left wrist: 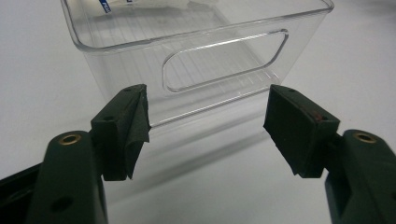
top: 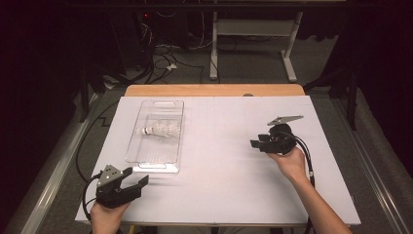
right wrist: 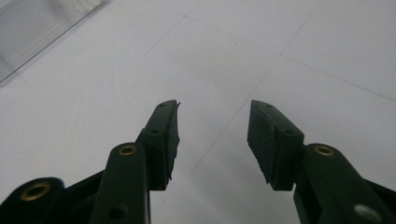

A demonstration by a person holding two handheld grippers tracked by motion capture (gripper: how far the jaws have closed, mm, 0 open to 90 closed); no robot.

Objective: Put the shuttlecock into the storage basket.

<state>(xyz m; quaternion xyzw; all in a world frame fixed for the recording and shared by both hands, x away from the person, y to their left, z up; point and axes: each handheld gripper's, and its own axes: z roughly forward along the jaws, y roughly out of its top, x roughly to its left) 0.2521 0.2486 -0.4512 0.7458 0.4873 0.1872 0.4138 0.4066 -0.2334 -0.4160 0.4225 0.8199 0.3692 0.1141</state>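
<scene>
A clear plastic bin (top: 157, 136) lies lengthwise on the left half of the white counter (top: 219, 161), and a white shuttlecock (top: 159, 130) rests on its side inside it, around the middle of the bin, its cork end pointing left; the left gripper (top: 138, 177) sits at the near left corner of the counter, held in the person's left hand (top: 106, 214), its 2 jaws spread wide with nothing between them, their tips just short of the bin's near end; in the left gripper view the bin's end wall with its cut-out handle (left wrist: 224, 60) stands straight ahead of the gripper (left wrist: 207, 112), close but not touching; the right gripper (top: 256, 142) is over the right half of the counter, well apart from the bin, held in the right hand (top: 291, 163) and pointing left toward it; its jaws stand parted and empty, bare counter (right wrist: 289, 51) showing in the gap of the gripper (right wrist: 212, 116) in the right gripper view; a corner of the bin (right wrist: 32, 28) sits far off at the upper left there.
</scene>
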